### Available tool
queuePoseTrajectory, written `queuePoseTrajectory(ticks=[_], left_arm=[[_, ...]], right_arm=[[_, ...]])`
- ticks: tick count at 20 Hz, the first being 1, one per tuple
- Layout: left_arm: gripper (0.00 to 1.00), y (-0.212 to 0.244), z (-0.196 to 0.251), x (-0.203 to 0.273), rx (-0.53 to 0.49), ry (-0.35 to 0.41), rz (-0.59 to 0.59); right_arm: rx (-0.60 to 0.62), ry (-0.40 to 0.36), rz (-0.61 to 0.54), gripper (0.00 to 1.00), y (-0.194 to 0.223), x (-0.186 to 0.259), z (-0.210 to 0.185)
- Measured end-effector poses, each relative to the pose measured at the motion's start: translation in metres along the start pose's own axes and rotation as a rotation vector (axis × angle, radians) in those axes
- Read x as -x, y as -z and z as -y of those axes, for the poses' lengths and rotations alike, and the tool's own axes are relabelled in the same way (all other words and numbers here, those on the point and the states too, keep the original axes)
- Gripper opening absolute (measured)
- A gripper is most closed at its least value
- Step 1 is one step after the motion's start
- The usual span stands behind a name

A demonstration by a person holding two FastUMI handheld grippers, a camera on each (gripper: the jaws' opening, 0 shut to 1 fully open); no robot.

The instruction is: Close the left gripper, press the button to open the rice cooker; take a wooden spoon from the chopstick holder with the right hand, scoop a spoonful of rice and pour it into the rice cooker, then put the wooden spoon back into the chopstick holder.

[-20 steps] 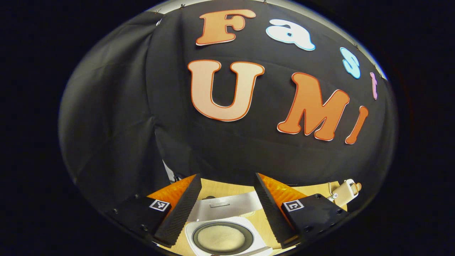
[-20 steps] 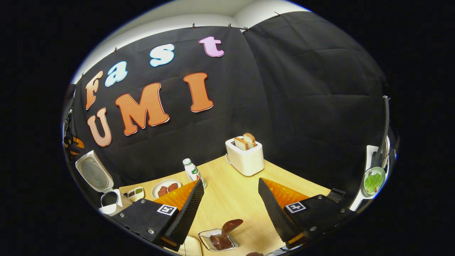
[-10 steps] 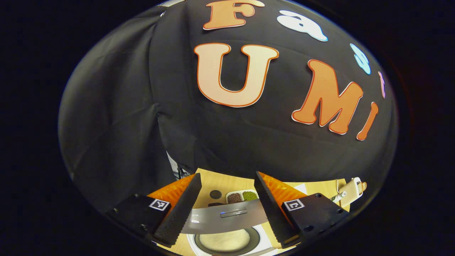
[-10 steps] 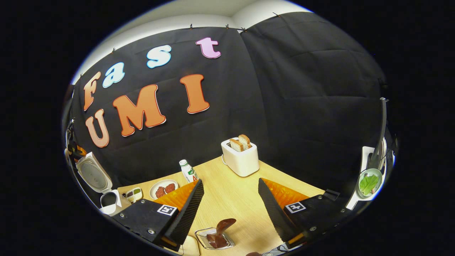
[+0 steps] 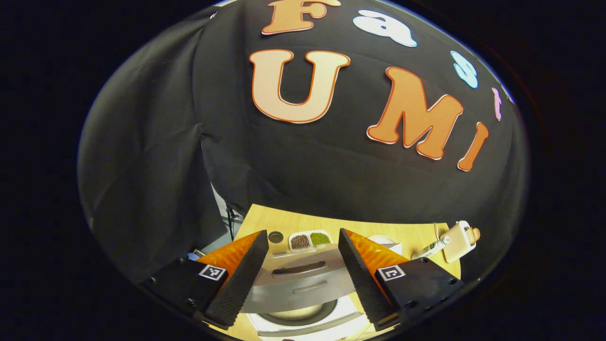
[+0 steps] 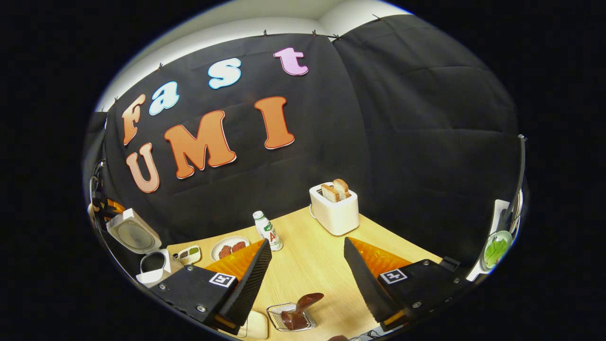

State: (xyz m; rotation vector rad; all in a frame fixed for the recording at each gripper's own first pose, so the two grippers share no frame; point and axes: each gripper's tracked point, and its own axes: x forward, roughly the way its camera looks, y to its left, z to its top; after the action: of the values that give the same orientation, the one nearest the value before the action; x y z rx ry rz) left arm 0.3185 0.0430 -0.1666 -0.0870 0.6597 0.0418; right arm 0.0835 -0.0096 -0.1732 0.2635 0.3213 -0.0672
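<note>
Wooden spoon (image 6: 303, 303) upright in chopstick holder (image 6: 289, 318) at table's near edge, between wide-open, empty right gripper (image 6: 305, 277) fingers.

In the left gripper view the rice cooker (image 5: 303, 303) sits on the table (image 5: 378, 227), its lid (image 5: 298, 279) tilted above the pot opening; behind it lies a two-compartment dish (image 5: 310, 240); the toaster (image 5: 458, 240) stands far right. In the right gripper view the rice cooker (image 6: 147, 255) is at far left, then dish (image 6: 189, 255), plate (image 6: 229, 247), bottle (image 6: 269, 230); the toaster (image 6: 335, 208) stands behind, against the wall; the wire holder (image 6: 291, 317) with the wooden spoon (image 6: 300, 308) in it is nearest.
</note>
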Motion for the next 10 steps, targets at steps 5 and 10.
queuePoseTrajectory(ticks=[5,10], left_arm=[[1.0,0.064,0.005,0.017,-0.051,-0.056,0.006],[1.0,0.12,0.011,0.025,-0.025,-0.072,-0.005]], right_arm=[[0.03,-0.045,0.016,0.95,-0.008,0.0,-0.001],[0.051,-0.085,0.026,0.95,-0.018,0.003,-0.001]])
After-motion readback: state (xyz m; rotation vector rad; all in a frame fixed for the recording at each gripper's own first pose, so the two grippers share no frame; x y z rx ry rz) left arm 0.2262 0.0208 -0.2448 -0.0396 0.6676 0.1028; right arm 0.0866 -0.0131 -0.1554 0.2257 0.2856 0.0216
